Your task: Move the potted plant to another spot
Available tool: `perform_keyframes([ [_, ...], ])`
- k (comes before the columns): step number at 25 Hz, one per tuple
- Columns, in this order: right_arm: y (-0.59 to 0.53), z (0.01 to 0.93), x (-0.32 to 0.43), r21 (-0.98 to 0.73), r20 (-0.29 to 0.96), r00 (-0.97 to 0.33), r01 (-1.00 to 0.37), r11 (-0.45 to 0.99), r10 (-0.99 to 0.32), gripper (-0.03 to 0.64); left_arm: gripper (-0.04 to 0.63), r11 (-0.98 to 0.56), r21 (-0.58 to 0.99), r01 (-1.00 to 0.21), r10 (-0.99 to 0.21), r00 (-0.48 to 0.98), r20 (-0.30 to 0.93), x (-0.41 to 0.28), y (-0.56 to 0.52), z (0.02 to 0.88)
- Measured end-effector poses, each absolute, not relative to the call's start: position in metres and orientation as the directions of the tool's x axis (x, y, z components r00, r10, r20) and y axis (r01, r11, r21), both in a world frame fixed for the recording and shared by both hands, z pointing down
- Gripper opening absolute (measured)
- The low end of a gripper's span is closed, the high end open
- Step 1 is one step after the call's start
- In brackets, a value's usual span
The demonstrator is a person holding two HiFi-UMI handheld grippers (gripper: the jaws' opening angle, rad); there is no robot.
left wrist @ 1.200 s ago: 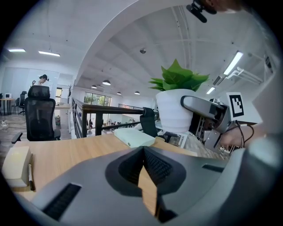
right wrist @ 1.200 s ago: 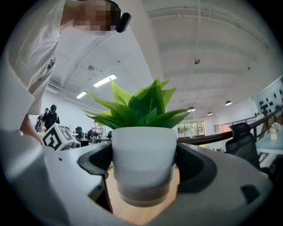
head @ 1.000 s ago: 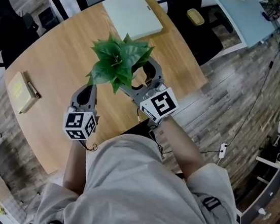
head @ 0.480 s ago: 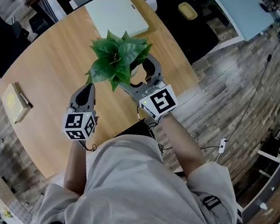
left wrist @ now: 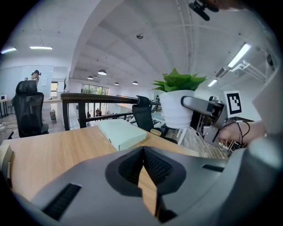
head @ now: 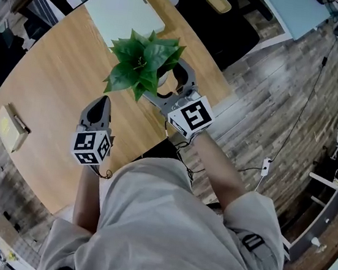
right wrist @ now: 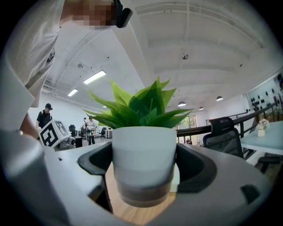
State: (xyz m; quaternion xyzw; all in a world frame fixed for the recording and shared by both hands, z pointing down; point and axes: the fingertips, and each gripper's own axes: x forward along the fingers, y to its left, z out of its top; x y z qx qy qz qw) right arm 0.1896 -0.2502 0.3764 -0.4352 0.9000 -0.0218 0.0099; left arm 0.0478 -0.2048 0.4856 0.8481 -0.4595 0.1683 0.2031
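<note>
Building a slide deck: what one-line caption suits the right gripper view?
Right gripper holds the potted plant between its fingers, above the wooden table.

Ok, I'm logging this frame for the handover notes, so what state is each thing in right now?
Potted plant: upright, gripped, held clear of the table.
Right claw: shut on the potted plant.
Left claw: shut, empty.
Pale green box: closed, flat on the table.
Notebook: closed, flat near the table's edge.
</note>
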Motion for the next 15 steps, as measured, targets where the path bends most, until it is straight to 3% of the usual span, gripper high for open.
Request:
perform_keyframes([
  [15, -0.273, 0.424, 0.198, -0.069, 0.072, -0.675, -0.738, 0.672, -0.734, 0.453, 0.012, -0.415, 0.198, -0.888, -0.714, 0.453, 0.534, 0.051, -0.206, 0.519],
])
